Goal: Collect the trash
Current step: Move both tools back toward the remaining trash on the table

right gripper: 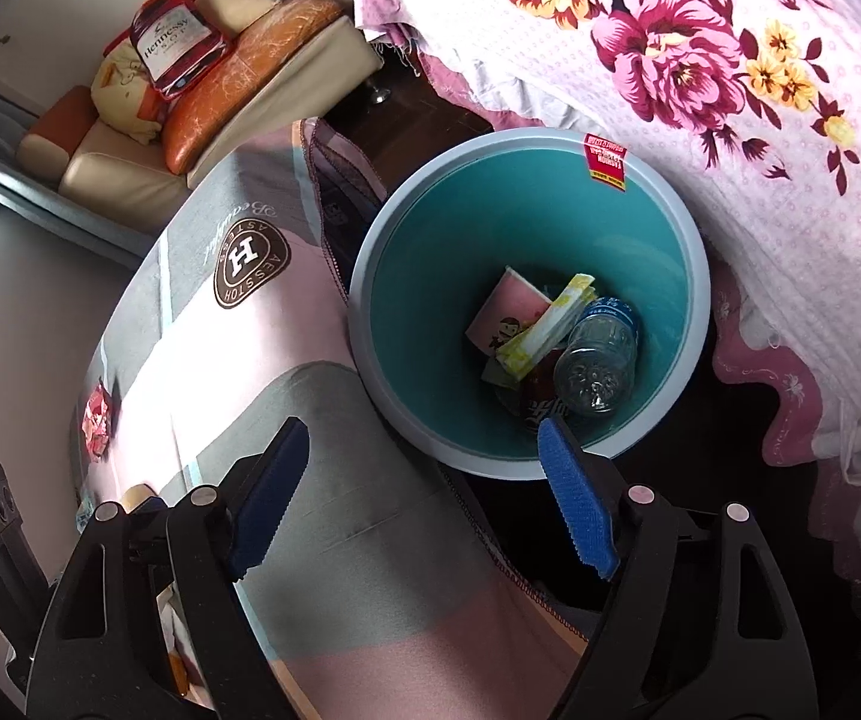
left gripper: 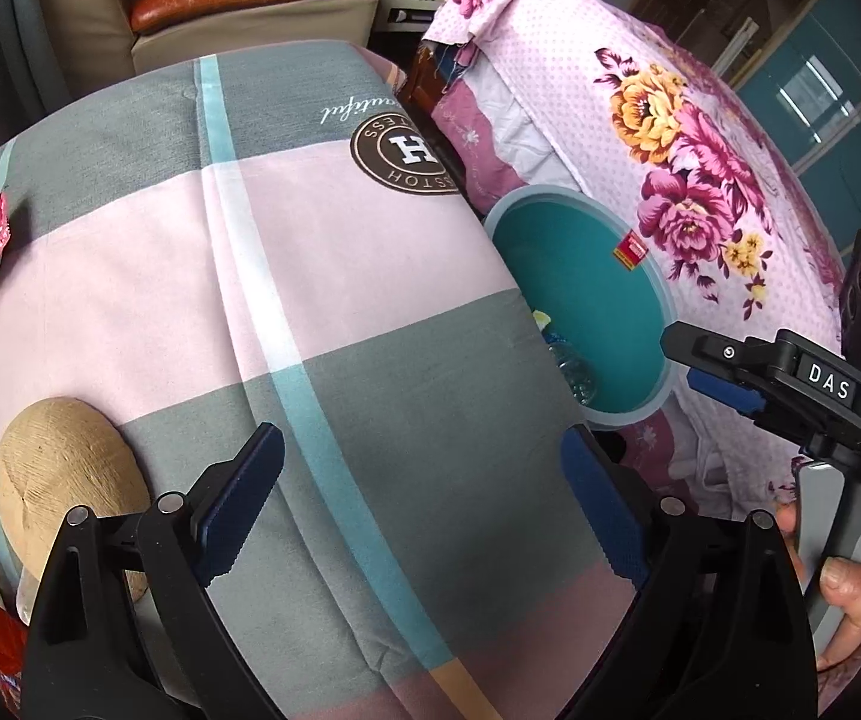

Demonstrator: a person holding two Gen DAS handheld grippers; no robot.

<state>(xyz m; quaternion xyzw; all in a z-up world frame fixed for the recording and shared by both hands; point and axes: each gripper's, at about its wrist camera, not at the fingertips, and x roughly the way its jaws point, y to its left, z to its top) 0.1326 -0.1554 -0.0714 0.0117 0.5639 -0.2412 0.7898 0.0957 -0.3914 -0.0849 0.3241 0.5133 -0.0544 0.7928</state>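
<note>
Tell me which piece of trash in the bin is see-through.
The plastic bottle, lying on its side at the right of the teal bin. It alone is clear; the pink-and-white carton and yellow-white wrapper beside it are opaque.

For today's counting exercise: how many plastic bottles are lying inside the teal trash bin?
1. The plastic bottle lies on its side at the bottom of the trash bin, right of the wrappers; more could be hidden underneath.

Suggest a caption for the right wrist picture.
Open right gripper above a teal bin holding a plastic bottle.
</note>
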